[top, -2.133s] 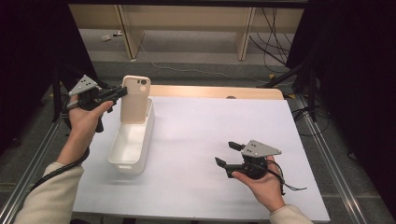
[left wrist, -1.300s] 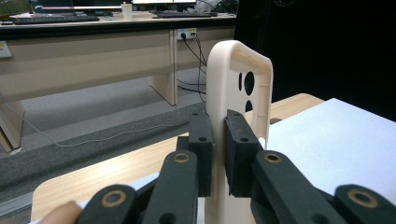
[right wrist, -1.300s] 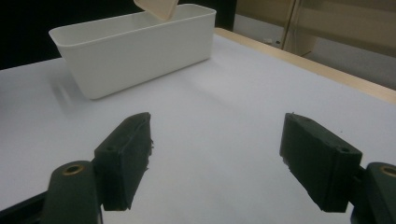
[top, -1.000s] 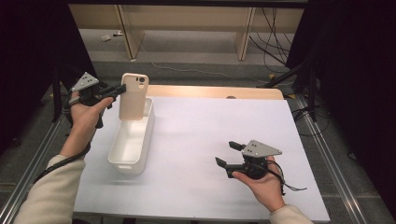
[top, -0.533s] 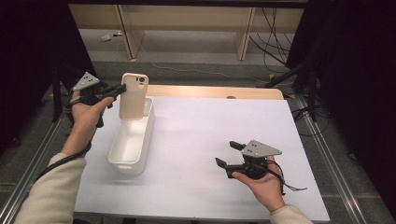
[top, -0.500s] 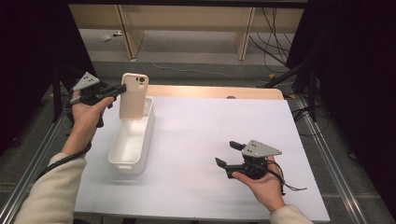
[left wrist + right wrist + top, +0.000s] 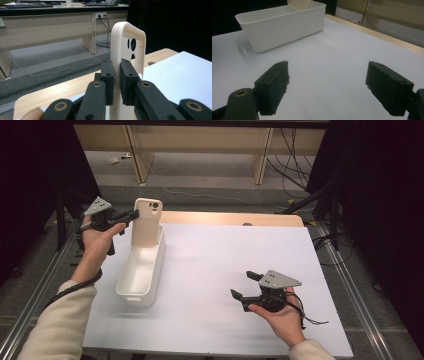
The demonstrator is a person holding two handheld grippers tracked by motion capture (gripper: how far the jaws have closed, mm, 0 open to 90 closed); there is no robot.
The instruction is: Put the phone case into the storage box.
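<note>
The cream phone case [image 7: 146, 220] stood upright at the far end of the white bin [image 7: 141, 270], its lower end down inside the bin's far wall and its camera cut-out uppermost; whether its bottom edge rested on the bin floor could not be told. The left gripper [image 7: 134, 214] was clamped on the case's left edge, and in the left gripper view the two black pads [image 7: 108, 75] pressed flat on either side of the thin rim of the case [image 7: 125, 45]. The bin lay lengthwise near the left edge of the white table [image 7: 240, 255], toward its far left corner, and what could be seen of its inside looked bare apart from the case. By my reading the carrying was done and the case had reached the bin, but the release was still to come: the jaws had yet to part and the case to settle or lie down inside. The right gripper [image 7: 244, 285] sat well apart, low over the near right part of the table; its jaws had just been opening and stood wide with nothing between them, the pads [image 7: 272, 87] framing bare table with the bin [image 7: 282, 27] farther off. It seemed to have no part left in this step.
</note>
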